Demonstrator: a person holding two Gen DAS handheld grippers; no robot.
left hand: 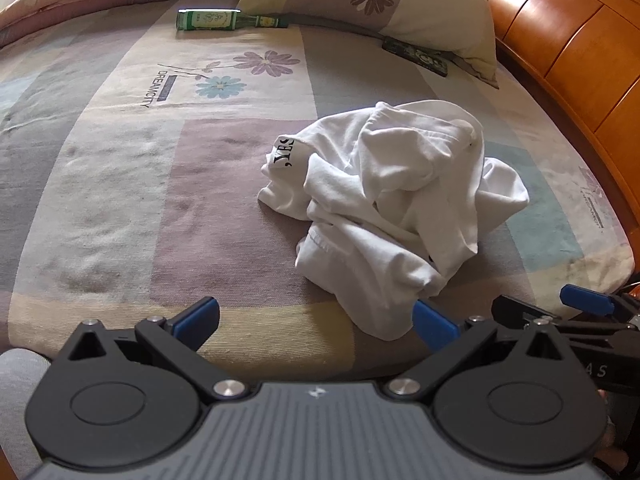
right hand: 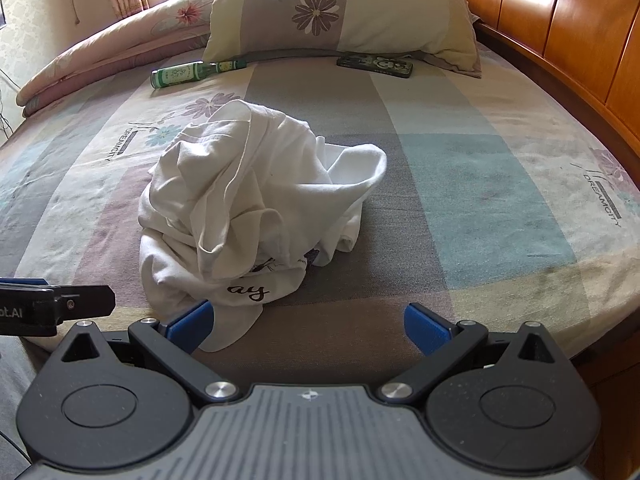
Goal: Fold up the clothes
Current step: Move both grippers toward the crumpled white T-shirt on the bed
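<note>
Both spread-jawed grippers face crumpled white cotton shirt (left hand: 384,208) on bedsheet (left hand: 160,200)

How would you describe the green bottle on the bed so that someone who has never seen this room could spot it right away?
Start at the floral pillow propped against the wooden headboard. At its left lower corner, a green glass bottle lies on its side on the patchwork bedsheet, its neck pointing toward the pillow. It is the only green, shiny thing there; the dark phone nearby is flat, and the crumpled white T-shirt is soft.
</note>
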